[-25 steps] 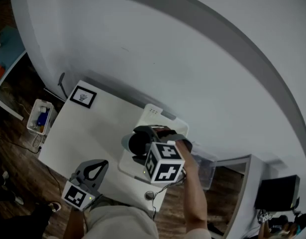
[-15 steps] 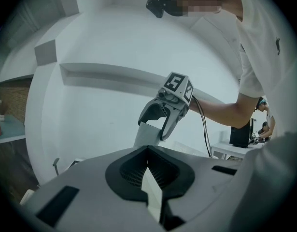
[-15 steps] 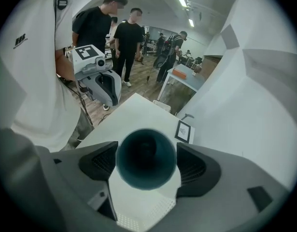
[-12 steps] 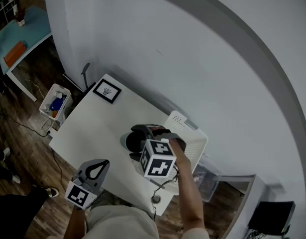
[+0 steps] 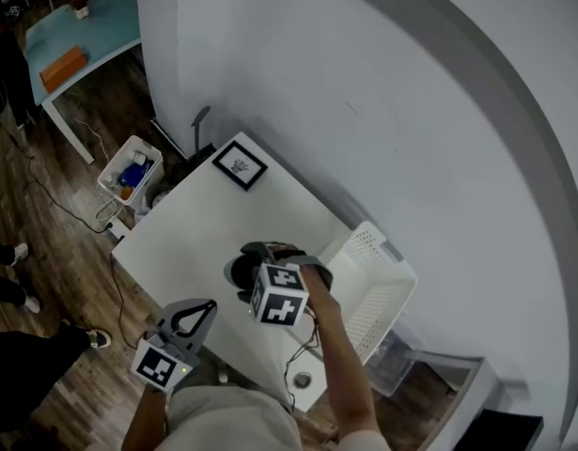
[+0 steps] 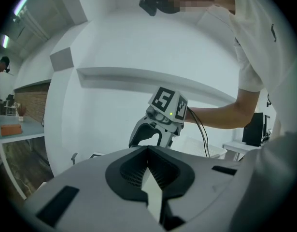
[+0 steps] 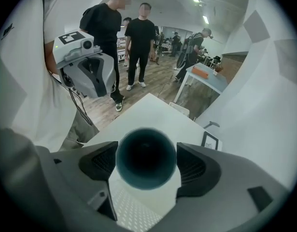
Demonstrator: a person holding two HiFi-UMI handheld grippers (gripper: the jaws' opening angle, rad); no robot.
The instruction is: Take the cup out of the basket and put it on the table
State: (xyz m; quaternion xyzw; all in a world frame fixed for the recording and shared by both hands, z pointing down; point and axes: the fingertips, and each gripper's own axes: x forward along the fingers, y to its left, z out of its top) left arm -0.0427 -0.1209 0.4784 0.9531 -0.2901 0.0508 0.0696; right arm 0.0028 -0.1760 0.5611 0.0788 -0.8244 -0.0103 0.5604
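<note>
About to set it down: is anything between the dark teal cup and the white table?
Nothing visible. The dark teal cup in the right gripper hangs over bare white table; the black-framed picture lies at the far corner, the white perforated basket off to one side.

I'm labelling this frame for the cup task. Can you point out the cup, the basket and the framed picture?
cup (image 7: 146, 158): right gripper view, its dark inside.
basket (image 5: 375, 289): head view, its bare inside.
framed picture (image 5: 240, 165): head view, its middle.
</note>
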